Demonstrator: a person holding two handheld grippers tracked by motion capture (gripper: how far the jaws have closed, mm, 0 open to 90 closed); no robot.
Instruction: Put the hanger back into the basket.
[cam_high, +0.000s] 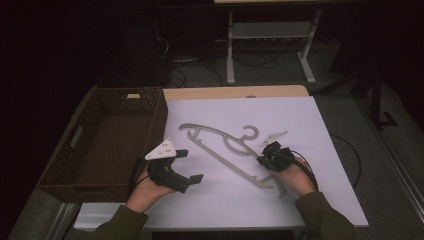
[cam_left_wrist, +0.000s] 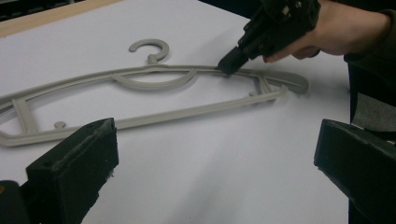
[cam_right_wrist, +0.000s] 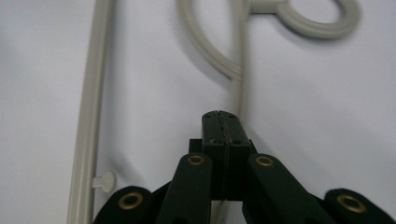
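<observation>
A grey plastic hanger (cam_high: 234, 149) lies flat on the white sheet, its hook pointing to the far side. My right gripper (cam_high: 261, 159) is shut, with nothing between its jaws. Its tips rest against the hanger's shoulder bar (cam_left_wrist: 154, 70) just to the right of the neck. In the right gripper view the closed jaws (cam_right_wrist: 219, 116) sit over that bar (cam_right_wrist: 240, 70), and the hook ring is beyond them. My left gripper (cam_high: 190, 165) is held open a little left of the hanger, near the sheet's front. Its jaws (cam_left_wrist: 215, 154) stand wide apart and empty.
A dark wicker basket (cam_high: 161, 117) stands at the left, its near corner close to my left gripper. The white sheet (cam_high: 310, 150) covers most of the wooden tabletop. A metal stand and cables are on the floor beyond the table.
</observation>
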